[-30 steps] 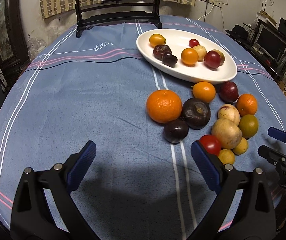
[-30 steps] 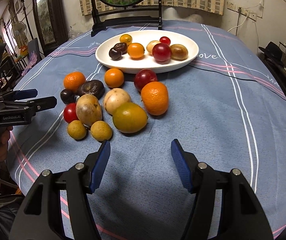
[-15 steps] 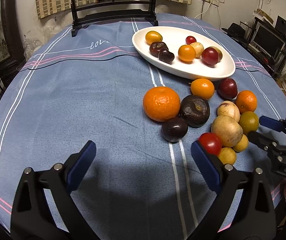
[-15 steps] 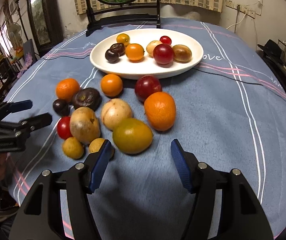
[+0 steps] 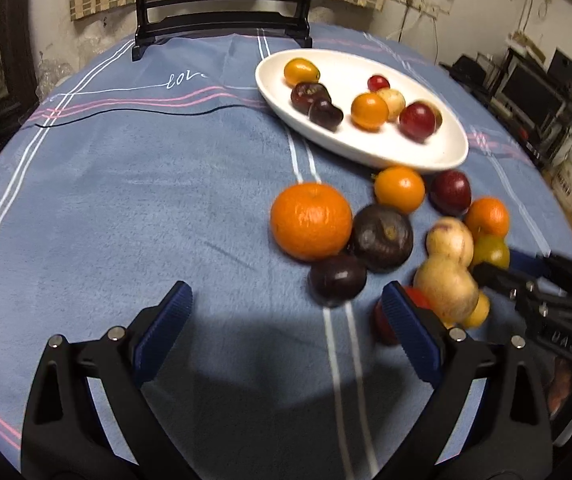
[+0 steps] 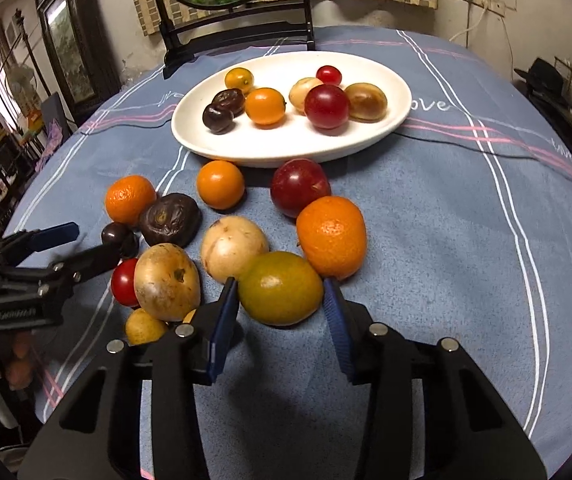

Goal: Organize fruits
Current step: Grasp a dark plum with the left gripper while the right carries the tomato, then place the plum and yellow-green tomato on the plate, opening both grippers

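A white oval plate (image 6: 286, 148) (image 5: 438, 156) holds several small fruits. More fruits lie loose on the blue cloth in front of it. My right gripper (image 6: 280, 300) is open, its blue pads on either side of a green-yellow citrus (image 6: 280, 288), which rests on the cloth next to a large orange (image 6: 332, 236). My left gripper (image 5: 286, 304) is open and empty, low over the cloth, with a dark plum (image 5: 338, 280) and a big orange (image 5: 310, 220) just ahead. Its right pad hides part of a red tomato (image 5: 382, 320).
A black mirror stand (image 6: 238, 36) stands at the far edge of the round table. The left gripper shows at the left of the right wrist view (image 6: 66, 248), close to the tan fruit (image 6: 166, 280). Furniture and electronics surround the table.
My right gripper has moved forward and its pads have narrowed around the green-yellow citrus. My left gripper has crept forward toward the loose fruits.
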### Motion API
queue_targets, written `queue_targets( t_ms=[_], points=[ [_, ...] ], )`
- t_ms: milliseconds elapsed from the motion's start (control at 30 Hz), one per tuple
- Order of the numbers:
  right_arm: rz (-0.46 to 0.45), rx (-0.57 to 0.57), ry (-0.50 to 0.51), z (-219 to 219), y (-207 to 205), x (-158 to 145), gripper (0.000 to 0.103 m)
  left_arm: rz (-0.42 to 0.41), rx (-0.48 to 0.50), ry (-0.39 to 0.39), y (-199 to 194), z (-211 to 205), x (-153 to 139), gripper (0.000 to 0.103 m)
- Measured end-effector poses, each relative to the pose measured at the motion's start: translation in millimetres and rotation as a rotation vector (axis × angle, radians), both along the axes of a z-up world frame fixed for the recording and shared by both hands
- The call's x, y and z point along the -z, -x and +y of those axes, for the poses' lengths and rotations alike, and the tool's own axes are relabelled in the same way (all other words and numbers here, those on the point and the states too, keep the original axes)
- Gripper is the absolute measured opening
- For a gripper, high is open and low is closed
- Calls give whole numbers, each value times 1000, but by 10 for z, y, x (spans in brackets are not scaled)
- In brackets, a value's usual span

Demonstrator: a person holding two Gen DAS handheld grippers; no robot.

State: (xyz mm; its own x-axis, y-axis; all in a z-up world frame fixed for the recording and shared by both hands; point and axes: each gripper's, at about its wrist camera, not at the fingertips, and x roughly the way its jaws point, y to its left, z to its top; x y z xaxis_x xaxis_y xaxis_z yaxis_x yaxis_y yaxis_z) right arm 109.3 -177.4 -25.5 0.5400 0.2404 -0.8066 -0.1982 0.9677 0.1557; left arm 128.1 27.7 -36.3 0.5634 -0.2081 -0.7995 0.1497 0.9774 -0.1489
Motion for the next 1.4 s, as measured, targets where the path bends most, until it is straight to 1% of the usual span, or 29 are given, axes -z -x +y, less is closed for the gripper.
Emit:
queue_targets(
  t_ms=[67, 200, 233, 267, 333, 367, 433, 533, 600, 800, 933, 1067, 1167, 1267, 1333, 1400],
  points=[
    [0, -5, -15, -31, 34, -8, 44, 9, -4, -13, -27, -23, 24, 96],
    [-20, -6, -28, -126, 140, -46, 44, 23, 11, -21, -52, -59, 72, 79],
    [-23, -4, -31, -142, 155, -56, 44, 15, 15, -22, -47, -68, 65, 71],
    [-28, -4, -34, -159, 170, -68, 44, 13, 35, -9, -39, -86, 55, 65],
    [-41, -5, -37, -185, 208, -100, 44, 20, 84, 30, -27, -140, 34, 36],
    [-44, -5, -38, -187, 218, -110, 44, 23, 99, 37, -18, -166, 27, 31],
    [-55, -3, -43, -208, 247, -139, 44, 19, 105, 7, 5, -223, 14, 30],
    [-73, -3, -47, -229, 293, -189, 44, 21, 104, 5, 31, -235, -6, 30],
    [-87, -5, -50, -249, 333, -227, 44, 8, 101, 5, 64, -225, -64, 30],
    [-123, -3, -61, -288, 376, -344, 44, -61, 110, 20, 163, -213, -353, 30],
    [-152, -10, -63, -294, 334, -455, 44, -99, 131, 13, 113, -284, -527, 30],
    [-201, -27, -53, -268, 209, -614, 44, -127, 148, -2, -73, -392, -662, 30],
    [-227, -43, -44, -232, 27, -715, 44, -133, 150, -9, -281, -469, -717, 30],
    [-220, -55, -8, -156, -270, -714, 44, -132, 142, -34, -536, -543, -724, 30],
    [-205, -63, 17, -106, -433, -670, 44, -136, 136, -67, -714, -614, -691, 30],
    [-180, -70, 36, -45, -622, -589, 44, -120, 145, -73, -855, -673, -627, 30]
  ],
)
